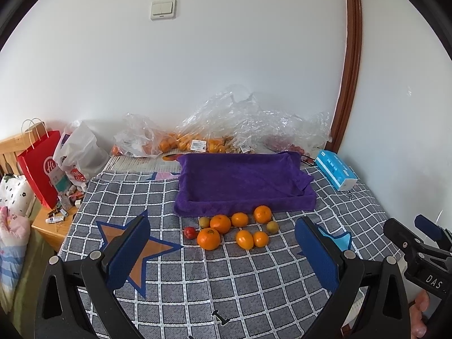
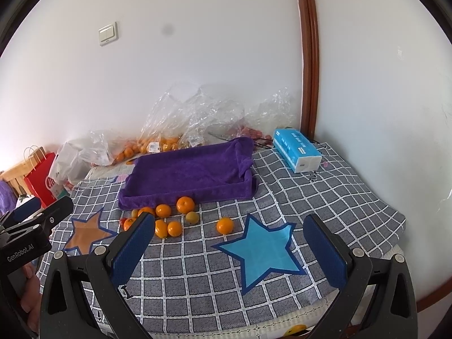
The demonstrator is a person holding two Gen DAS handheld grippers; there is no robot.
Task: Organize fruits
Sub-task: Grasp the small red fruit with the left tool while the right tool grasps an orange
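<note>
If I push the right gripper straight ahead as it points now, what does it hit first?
Probably the lone orange ahead of the open right gripper; beyond it lies the purple tray. Depth is unclear.

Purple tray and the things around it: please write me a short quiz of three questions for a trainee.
1. True or false: the purple tray already holds fruit.
2. Where does the blue tissue box lie? A) inside the tray B) on the checked cloth, to the right of the tray C) on the red bag
3. Fill in: the left gripper and the right gripper are both ____, holding nothing.
Key: 1 false; 2 B; 3 open.
</note>
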